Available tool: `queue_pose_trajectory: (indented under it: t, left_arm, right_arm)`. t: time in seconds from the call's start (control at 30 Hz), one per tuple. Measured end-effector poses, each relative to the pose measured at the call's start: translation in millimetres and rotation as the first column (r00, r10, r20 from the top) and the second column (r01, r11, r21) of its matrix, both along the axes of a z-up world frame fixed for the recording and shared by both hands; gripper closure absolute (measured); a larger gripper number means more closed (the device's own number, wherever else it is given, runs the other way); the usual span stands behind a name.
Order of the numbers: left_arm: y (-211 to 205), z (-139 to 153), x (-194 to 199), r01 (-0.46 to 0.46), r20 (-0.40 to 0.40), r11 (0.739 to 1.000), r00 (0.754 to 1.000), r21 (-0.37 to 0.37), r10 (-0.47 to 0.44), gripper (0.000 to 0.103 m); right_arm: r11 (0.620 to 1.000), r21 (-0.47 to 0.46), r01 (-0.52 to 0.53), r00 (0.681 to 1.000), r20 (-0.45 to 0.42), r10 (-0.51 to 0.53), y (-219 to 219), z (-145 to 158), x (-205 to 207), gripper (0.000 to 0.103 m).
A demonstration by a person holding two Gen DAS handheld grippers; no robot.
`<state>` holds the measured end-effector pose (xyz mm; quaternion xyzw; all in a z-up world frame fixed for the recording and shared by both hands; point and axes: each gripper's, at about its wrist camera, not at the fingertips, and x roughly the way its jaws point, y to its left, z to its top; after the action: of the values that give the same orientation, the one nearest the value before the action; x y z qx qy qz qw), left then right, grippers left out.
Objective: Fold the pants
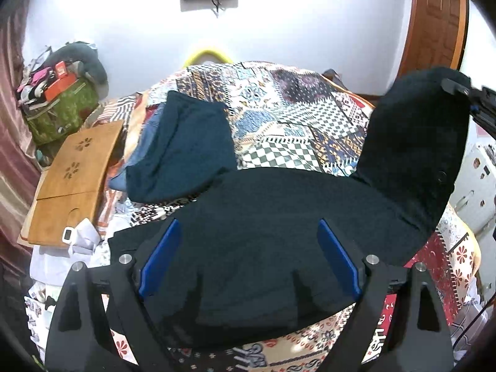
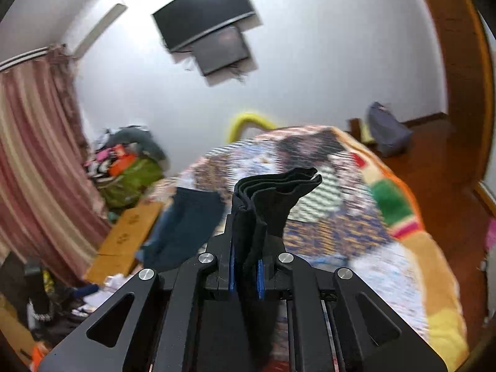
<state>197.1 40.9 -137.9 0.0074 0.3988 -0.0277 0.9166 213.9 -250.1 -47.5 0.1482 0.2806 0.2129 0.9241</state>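
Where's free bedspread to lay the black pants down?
Free: the patchwork bedspread beyond the black pants, between the folded teal garment and the end raised by the right tongs. Crowded: the left side, with the wooden board, loose clothes and the green bag.

Left wrist cam sat close over the bed (image 1: 297,117), looking steeply down along its own fingers toward the far wall. Right wrist cam was tilted less, so it caught more wall and the TV (image 2: 204,12). Both shared the patchwork bedspread, the wooden board (image 1: 74,170) and the yellow hoop (image 1: 207,54).
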Motion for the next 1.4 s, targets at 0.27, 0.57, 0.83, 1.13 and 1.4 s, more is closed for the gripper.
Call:
queue_pose_trajectory:
  t: [0.27, 0.57, 0.83, 1.13, 1.4]
  left_arm:
    - [32, 8, -14, -0.059, 0.021, 0.998, 0.998, -0.010, 0.059, 0.013]
    - [56, 8, -28, -0.112, 0.023, 0.993, 0.993, -0.025, 0.113, 0.013]
    - [55, 8, -27, -0.113, 0.004, 0.993, 0.994, -0.032, 0.113, 0.012]
    - [33, 19, -11, -0.066, 0.013, 0.997, 0.998, -0.037, 0.067, 0.005]
    - [0, 12, 32, 0.013, -0.028, 0.998, 1.000, -0.055, -0.014, 0.004]
  right_arm:
    - [0.976, -0.036, -0.214, 0.975, -0.061, 0.212, 103, -26, 5, 0.094]
    - [0.897, -0.114, -0.428, 0.875, -0.301, 0.380, 176, -120, -6, 0.094]
    - [0.840, -0.126, -0.529, 0.804, -0.391, 0.448, 179, -137, -22, 0.063]
    - [0.851, -0.214, -0.480, 0.871, -0.231, 0.433, 135, -87, -32, 0.049]
    - [0.897, -0.265, -0.354, 0.934, -0.154, 0.323, 88, -69, 0, 0.046]
